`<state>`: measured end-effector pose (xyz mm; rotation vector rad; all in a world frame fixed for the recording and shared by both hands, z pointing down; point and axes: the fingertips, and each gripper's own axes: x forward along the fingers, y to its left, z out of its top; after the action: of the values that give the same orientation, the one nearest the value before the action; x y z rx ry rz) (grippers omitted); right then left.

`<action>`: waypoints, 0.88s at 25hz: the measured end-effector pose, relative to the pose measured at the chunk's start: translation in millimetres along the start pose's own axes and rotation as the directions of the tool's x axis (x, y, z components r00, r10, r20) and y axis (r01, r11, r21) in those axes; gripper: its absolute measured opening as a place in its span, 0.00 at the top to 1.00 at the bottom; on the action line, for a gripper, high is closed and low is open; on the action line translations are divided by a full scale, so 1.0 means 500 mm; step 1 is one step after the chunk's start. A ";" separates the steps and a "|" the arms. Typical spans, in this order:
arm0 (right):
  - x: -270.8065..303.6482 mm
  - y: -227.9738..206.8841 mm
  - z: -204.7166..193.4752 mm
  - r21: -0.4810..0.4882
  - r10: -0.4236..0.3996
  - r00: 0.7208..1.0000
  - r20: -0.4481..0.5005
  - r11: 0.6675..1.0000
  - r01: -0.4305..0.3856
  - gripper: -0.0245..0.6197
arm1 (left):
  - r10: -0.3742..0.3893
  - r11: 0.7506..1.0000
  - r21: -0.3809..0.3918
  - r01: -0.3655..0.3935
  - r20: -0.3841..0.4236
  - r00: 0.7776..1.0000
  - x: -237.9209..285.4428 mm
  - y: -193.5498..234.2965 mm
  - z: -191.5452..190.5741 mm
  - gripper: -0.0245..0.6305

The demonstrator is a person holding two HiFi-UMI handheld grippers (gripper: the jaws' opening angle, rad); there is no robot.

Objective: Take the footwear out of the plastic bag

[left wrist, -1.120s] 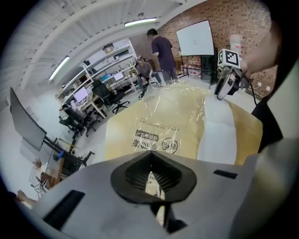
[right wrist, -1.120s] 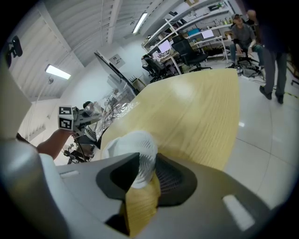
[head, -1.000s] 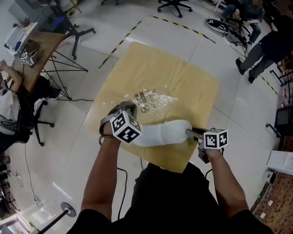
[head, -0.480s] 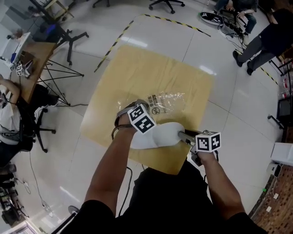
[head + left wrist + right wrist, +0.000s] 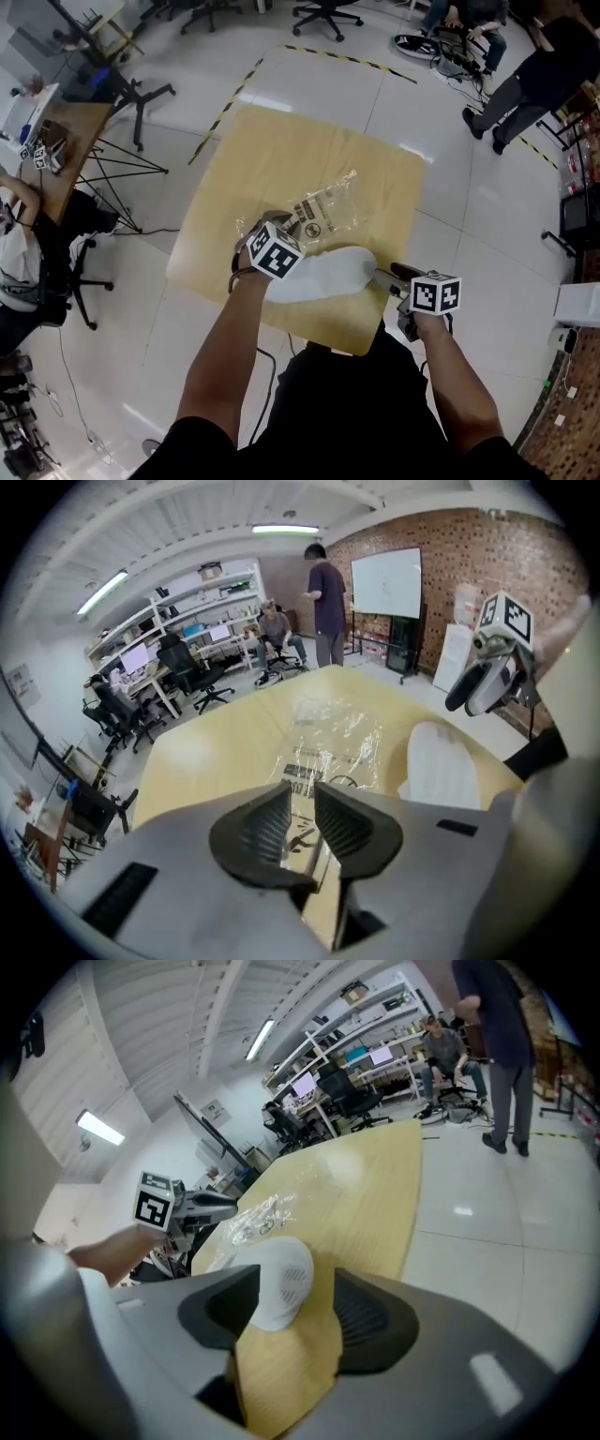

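While the right gripper (image 5: 295,1283) had just been opening its jaws, they stood wide, with the end of the white shoe (image 5: 319,274) between them and not clamped. The left gripper (image 5: 302,799) had also just been opening; its jaws showed a narrow gap over the near edge of the clear plastic bag (image 5: 323,211). The white shoe lay out of the bag, just beside it, on the tan table (image 5: 281,150).

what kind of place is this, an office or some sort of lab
Probably an open-plan lab or workshop office rather than a home. Rolling office chairs stand by stocked wall shelves, there is a whiteboard, and striped floor tape marks off the work area.
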<state>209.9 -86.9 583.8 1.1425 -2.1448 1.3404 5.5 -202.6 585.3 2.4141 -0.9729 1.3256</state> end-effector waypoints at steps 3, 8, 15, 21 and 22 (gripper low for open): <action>-0.067 0.017 0.023 0.081 0.042 0.988 0.147 0.995 -0.054 0.59 | 0.040 0.996 -0.082 -0.031 0.111 0.993 -0.072 0.012 0.014 0.84; -0.177 0.096 0.035 0.249 0.274 0.871 0.408 0.884 -0.395 0.96 | 0.105 0.930 -0.366 0.029 0.341 0.934 -0.253 -0.004 0.029 0.91; -0.260 0.226 0.010 0.097 0.510 0.803 0.308 0.823 -0.559 0.96 | 0.065 0.830 -0.533 0.162 0.381 0.922 -0.411 -0.212 -0.064 0.95; -0.423 0.292 -0.098 -0.153 0.621 0.764 0.174 0.784 -0.602 0.96 | 0.093 0.730 -0.658 0.184 0.363 0.927 -0.433 -0.501 -0.095 0.95; -0.443 0.281 -0.120 -0.180 0.604 0.781 0.160 0.796 -0.578 0.96 | 0.095 0.714 -0.674 0.191 0.364 0.927 -0.434 -0.549 -0.092 0.95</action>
<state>227.1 94.6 385.7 0.5831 -2.8574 1.3348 70.0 123.8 467.3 2.0558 -1.2102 0.3221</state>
